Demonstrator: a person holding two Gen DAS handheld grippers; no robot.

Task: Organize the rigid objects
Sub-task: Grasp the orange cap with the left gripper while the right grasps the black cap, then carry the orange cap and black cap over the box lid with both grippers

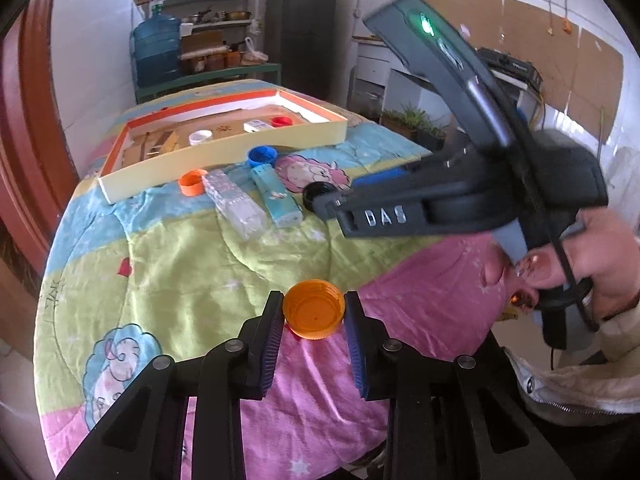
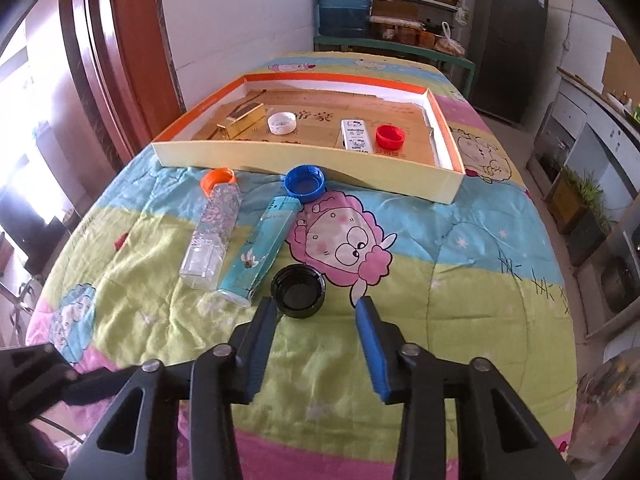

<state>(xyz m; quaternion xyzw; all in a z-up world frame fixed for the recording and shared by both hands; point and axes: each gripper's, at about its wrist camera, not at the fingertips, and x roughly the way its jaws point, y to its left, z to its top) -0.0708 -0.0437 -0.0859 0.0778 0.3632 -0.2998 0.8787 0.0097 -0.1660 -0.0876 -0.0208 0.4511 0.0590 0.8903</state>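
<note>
Cartoon-print quilt (image 2: pixel 460 280) covers the table. Nearest, the left gripper (image 1: pixel 314 312) has its pads pressed on an amber cap (image 1: pixel 314 314) sitting open side up. The right gripper (image 2: pixel 318 310) stands partly spread, pads clear of the black cap (image 2: pixel 298 290) just ahead of them. Beyond lie a teal box (image 2: pixel 262 246), a clear bottle (image 2: pixel 212 236), orange cap (image 2: pixel 218 180) and blue cap (image 2: pixel 305 183). Farthest, a tray (image 2: pixel 304 166) holds white cap (image 2: pixel 282 123) and red cap (image 2: pixel 390 136).

Both wrist cameras look steeply down, close, sharing the tray (image 1: pixel 224 148) (image 2: pixel 304 168).
</note>
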